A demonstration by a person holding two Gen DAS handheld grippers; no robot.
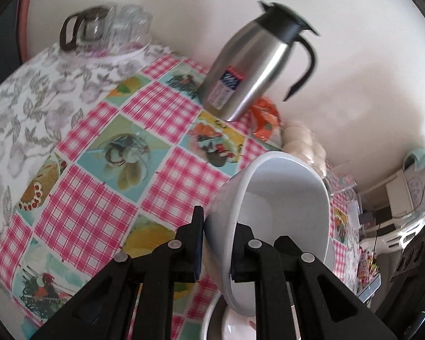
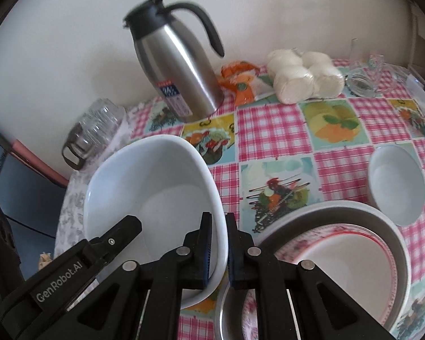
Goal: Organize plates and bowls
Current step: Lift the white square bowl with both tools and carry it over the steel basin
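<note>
Ahead of the jaws we see a plain cream wall (image 2: 70,42) behind a table under a pink checked tablecloth (image 2: 272,130), daylight soft across it. Left of the jaws we find a grey floral cloth (image 1: 28,107).

Motion-blurred glass jug (image 1: 83,29) and tumblers (image 1: 130,24); plate stack (image 2: 340,257) partly behind claw.

Both views are being lit brightly and evenly; the steel jug (image 1: 252,65) is being motion-blurred, edges being bent toward twelve o'clock.
</note>
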